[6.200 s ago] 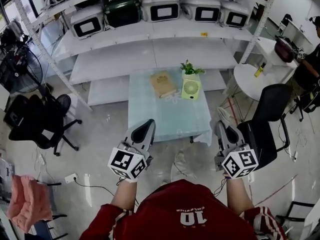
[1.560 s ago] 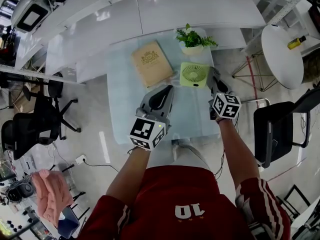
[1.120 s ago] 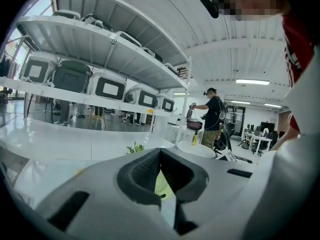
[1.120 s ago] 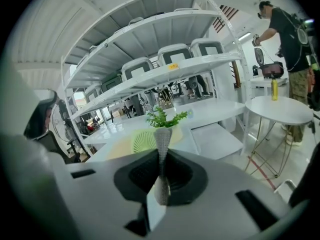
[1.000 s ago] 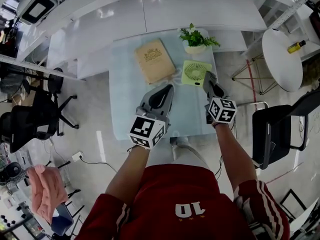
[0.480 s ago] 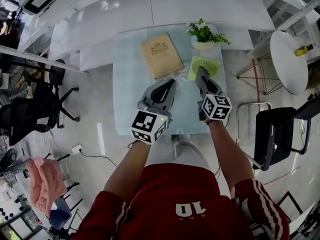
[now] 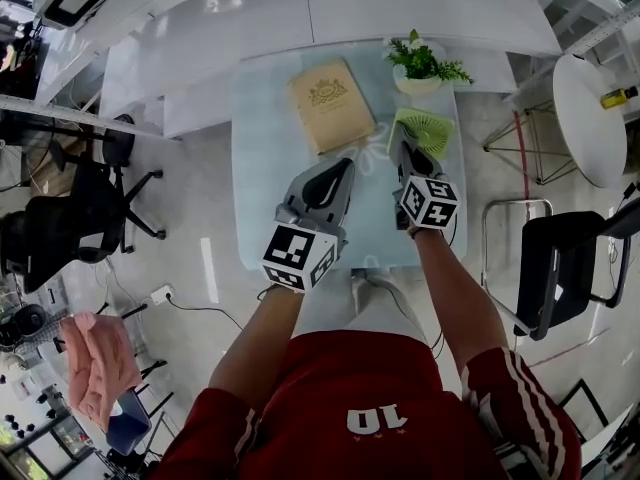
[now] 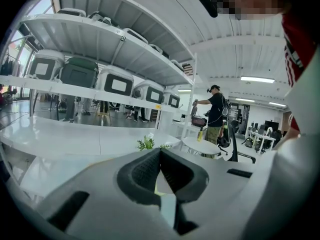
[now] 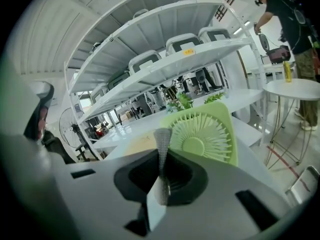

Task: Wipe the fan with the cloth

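My right gripper has closed in on the green fan, which stands at the table's far right beside the plant. Its jaws are together on nothing, and my left gripper matches. With no cloth held, wiping can't begin.

fan near side hidden behind right tongs in head view
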A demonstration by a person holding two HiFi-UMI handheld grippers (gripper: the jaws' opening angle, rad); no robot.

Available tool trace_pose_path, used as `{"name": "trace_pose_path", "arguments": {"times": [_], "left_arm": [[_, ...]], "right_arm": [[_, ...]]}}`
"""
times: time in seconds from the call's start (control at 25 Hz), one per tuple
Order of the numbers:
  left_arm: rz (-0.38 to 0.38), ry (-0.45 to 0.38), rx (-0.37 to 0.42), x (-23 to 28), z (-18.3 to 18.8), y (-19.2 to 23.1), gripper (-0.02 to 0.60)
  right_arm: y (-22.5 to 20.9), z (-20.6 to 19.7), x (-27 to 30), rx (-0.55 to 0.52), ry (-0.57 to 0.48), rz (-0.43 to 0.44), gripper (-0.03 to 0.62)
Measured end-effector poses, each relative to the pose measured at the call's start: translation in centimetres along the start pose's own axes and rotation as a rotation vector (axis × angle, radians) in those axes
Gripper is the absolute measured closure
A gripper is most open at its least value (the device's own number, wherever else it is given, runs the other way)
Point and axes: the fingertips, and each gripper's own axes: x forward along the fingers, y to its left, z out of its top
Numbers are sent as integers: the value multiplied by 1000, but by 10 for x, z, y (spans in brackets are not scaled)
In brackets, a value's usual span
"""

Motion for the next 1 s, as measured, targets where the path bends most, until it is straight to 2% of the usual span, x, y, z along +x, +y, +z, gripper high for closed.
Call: {"name": "trace_pose_path", "arguments": {"times": [0.44,1.0], "left_arm": [[12,3,-3,-7,-3,2,582],[-6,-3,5,6,1,-15,581]], "right_arm": [[-9,3,3,-38,-1,-21,574],[-45,6,-21,-40,-13,-71,574]]}}
